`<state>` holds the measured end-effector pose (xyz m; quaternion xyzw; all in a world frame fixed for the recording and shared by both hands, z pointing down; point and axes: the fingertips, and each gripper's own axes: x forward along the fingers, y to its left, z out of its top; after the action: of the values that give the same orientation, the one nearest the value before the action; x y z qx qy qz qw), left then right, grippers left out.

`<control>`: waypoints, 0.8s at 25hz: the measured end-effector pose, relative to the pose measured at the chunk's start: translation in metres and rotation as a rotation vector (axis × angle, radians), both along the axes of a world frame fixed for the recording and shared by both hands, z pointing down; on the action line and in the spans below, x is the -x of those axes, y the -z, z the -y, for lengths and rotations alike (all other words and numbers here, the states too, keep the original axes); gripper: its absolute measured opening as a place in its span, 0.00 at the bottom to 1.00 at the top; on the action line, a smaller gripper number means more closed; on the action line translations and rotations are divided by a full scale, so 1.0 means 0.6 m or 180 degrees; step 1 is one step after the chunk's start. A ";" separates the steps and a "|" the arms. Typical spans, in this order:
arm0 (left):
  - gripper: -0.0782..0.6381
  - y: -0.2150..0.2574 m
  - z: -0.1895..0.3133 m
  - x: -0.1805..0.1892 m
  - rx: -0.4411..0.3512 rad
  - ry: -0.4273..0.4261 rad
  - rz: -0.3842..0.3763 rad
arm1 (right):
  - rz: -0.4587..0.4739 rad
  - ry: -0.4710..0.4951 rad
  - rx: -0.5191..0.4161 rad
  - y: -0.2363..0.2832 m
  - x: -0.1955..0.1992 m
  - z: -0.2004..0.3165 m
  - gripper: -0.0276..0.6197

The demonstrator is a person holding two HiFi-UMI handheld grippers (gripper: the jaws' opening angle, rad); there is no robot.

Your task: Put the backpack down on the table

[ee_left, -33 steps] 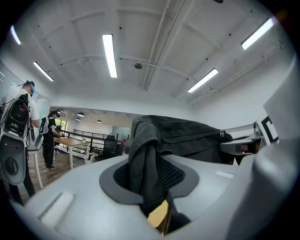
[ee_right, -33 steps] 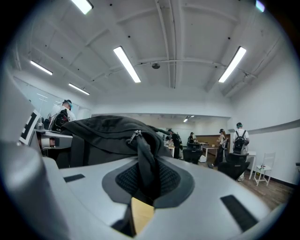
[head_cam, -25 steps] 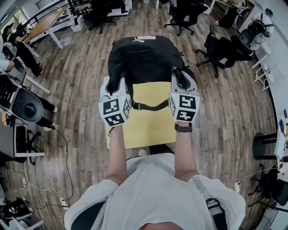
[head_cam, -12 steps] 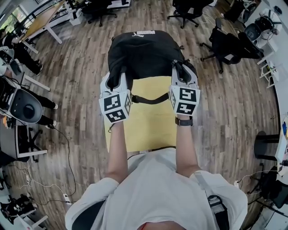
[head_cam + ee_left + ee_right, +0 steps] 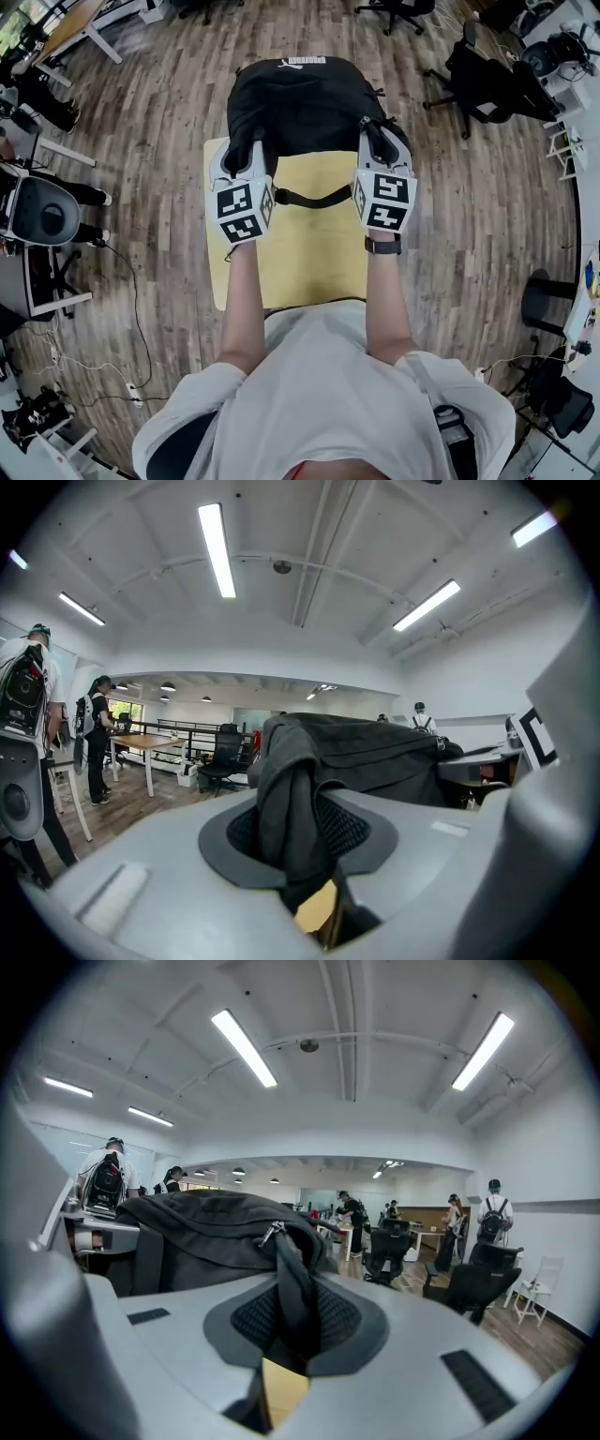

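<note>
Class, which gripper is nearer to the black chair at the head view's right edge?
Right. The right gripper grips the backpack on the side towards the chair; the left gripper grips the backpack's far side.

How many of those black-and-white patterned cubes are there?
2. One cube rides on the left gripper, the other cube on the right gripper, both clamping the black backpack. None seems hidden.

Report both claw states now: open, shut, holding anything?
Left claw: shut on the backpack, gripping a fold of its black fabric.
Right claw: shut on the backpack, gripping a black strap.
</note>
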<state>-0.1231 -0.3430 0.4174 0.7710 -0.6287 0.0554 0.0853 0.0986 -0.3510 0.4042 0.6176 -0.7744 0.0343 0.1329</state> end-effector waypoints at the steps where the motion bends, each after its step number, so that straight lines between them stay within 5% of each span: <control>1: 0.26 -0.008 0.006 -0.001 0.0033 0.0009 -0.0004 | -0.0002 0.0007 0.0031 -0.008 -0.001 0.006 0.13; 20: 0.26 -0.187 0.094 -0.003 0.0666 0.0161 -0.0027 | -0.0020 0.0160 0.0589 -0.178 -0.002 0.104 0.13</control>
<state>-0.1213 -0.3991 0.5297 0.7420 -0.6384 0.1153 0.1694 0.0996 -0.4134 0.5113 0.5831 -0.7828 0.1004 0.1926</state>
